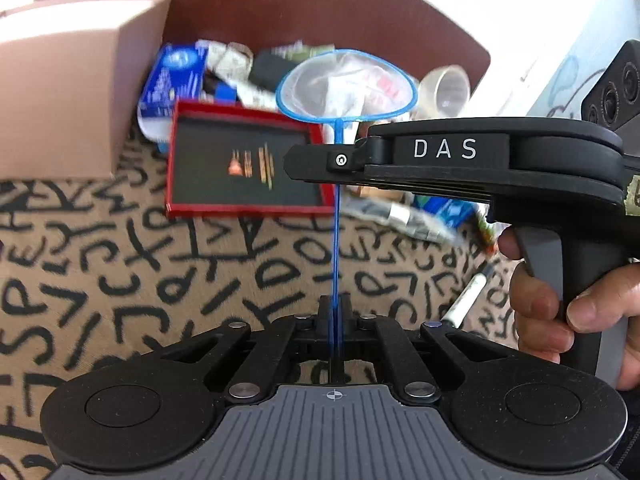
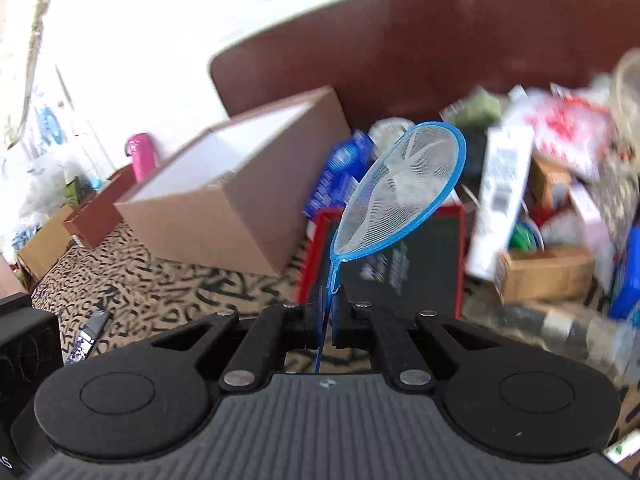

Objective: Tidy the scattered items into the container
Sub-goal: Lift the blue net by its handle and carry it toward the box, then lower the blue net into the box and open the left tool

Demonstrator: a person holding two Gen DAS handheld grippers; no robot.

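A small blue-rimmed net with white mesh and a long thin blue handle is held by both grippers. My left gripper is shut on the lower end of the handle. My right gripper is shut on the handle just below the hoop; it shows from the side in the left wrist view. The open brown cardboard box stands to the left; in the left wrist view its wall fills the upper left. The net is in the air above a red-edged black box.
A heap of packets, cartons, a blue box and a tape roll lies against a brown headboard. A white marker lies on the letter-patterned cloth. A pink bottle stands far left.
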